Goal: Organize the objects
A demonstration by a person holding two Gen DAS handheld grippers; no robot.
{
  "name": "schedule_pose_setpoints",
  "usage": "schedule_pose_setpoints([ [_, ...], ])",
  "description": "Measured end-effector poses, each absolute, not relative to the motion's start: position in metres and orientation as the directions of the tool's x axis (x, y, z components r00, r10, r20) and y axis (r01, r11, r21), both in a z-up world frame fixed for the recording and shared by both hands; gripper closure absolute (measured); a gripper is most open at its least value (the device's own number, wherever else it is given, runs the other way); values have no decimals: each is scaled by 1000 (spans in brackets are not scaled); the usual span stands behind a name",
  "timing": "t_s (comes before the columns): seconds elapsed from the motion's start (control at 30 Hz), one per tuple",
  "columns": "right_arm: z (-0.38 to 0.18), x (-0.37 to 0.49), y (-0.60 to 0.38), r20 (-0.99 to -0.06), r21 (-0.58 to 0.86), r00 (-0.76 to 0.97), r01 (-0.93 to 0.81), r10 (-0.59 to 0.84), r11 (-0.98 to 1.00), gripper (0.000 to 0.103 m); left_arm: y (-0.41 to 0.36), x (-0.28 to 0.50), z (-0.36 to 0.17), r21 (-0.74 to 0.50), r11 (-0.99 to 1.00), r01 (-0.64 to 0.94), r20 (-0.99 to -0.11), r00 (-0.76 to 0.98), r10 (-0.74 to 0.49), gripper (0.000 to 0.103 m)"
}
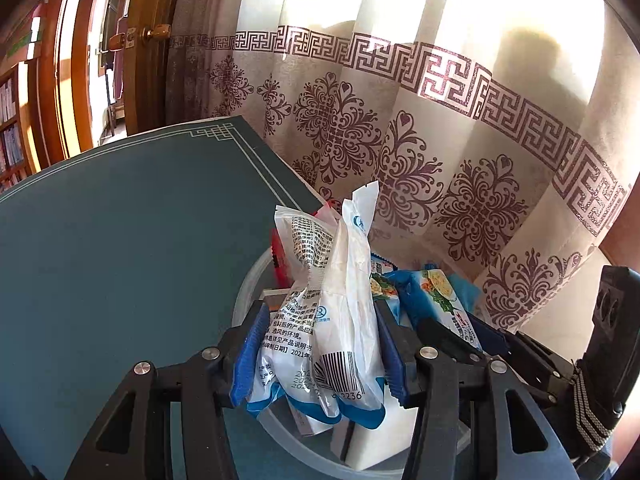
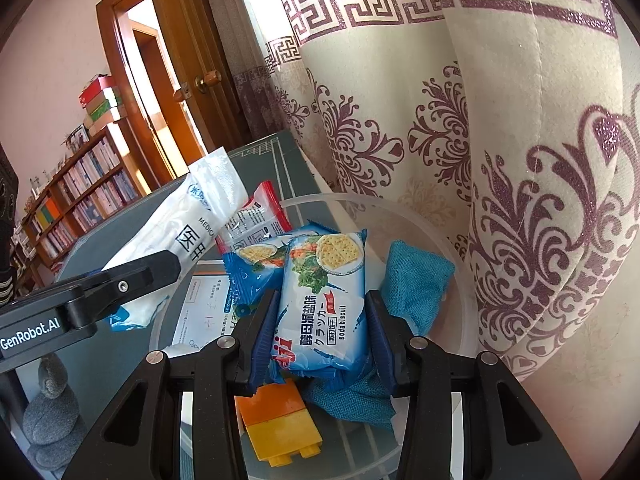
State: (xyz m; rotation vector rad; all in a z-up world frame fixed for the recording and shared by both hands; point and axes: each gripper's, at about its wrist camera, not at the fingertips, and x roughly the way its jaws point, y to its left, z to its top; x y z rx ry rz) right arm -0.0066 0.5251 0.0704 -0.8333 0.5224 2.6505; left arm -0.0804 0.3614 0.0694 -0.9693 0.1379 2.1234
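Now left gripper fingers clamp white medical pouch; right gripper fingers clamp biscuit pack.

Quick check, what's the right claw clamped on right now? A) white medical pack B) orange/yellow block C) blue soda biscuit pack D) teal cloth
C: the right claw has its blue pads pressed against both sides of the blue soda biscuit pack, held over the clear tub; the teal cloth and the orange and yellow block lie loose in it, and the white medical pack is in the left claw.
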Motion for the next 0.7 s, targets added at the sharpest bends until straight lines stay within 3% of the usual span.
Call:
schedule_pose_setpoints([
  [0.17,70,-5,524,-597,251,-782,-395,180,-884,58,367,-80,59,-209,-683,-700,-689,-390,611,44],
  [0.23,70,-4,524,-596,256,-783,-396,179,-882,58,364,-79,61,-209,-682,-701,-682,-395,615,23],
  [0.3,71,-3,524,-596,259,-783,-397,178,-880,58,358,-78,66,-203,-689,-696,-662,-420,620,16],
  [0.7,71,-4,523,-603,257,-779,-391,169,-884,57,314,-72,86,-172,-746,-643,-612,-524,592,10],
])
